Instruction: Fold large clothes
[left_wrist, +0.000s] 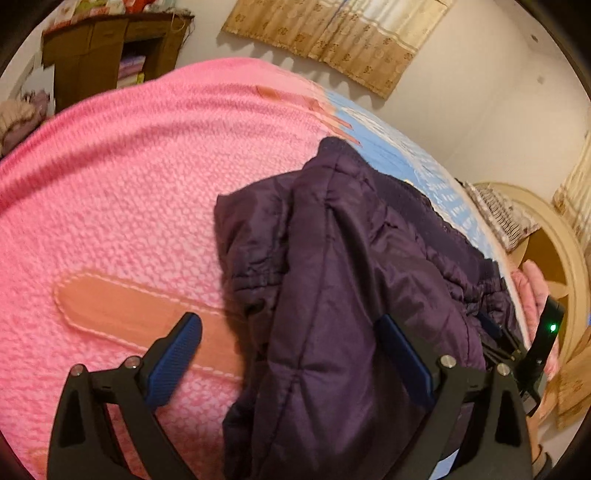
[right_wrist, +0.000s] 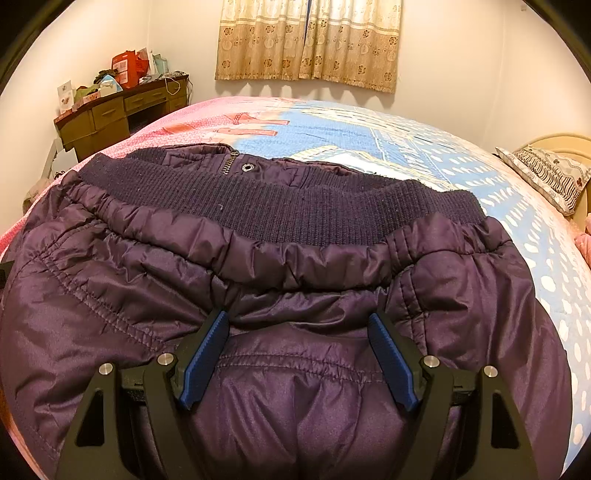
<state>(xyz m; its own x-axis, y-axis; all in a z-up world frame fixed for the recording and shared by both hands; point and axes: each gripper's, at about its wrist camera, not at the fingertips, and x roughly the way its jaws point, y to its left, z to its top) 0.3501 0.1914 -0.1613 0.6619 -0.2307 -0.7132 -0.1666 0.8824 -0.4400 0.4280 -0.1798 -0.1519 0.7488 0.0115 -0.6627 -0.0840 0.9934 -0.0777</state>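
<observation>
A dark purple padded jacket (left_wrist: 332, 266) lies folded on the bed, its ribbed knit hem (right_wrist: 280, 206) and zip facing away in the right wrist view. My left gripper (left_wrist: 288, 321) hovers open over the jacket's left edge. Its left finger (left_wrist: 177, 350) is above the pink blanket and its right finger (left_wrist: 402, 354) is over the jacket. My right gripper (right_wrist: 297, 319) is set into the jacket, jaws wide apart. A thick puffy fold fills the gap and bears on both pads. The right gripper's body, with a green light, shows in the left wrist view (left_wrist: 543, 347).
The bed has a pink knitted blanket (left_wrist: 129, 184) on the left and a blue patterned cover (right_wrist: 424, 147) on the right. A wooden desk (right_wrist: 122, 110) with clutter stands at the back left. Curtains (right_wrist: 306, 40) hang behind. A pillow (right_wrist: 543, 173) lies by the headboard at right.
</observation>
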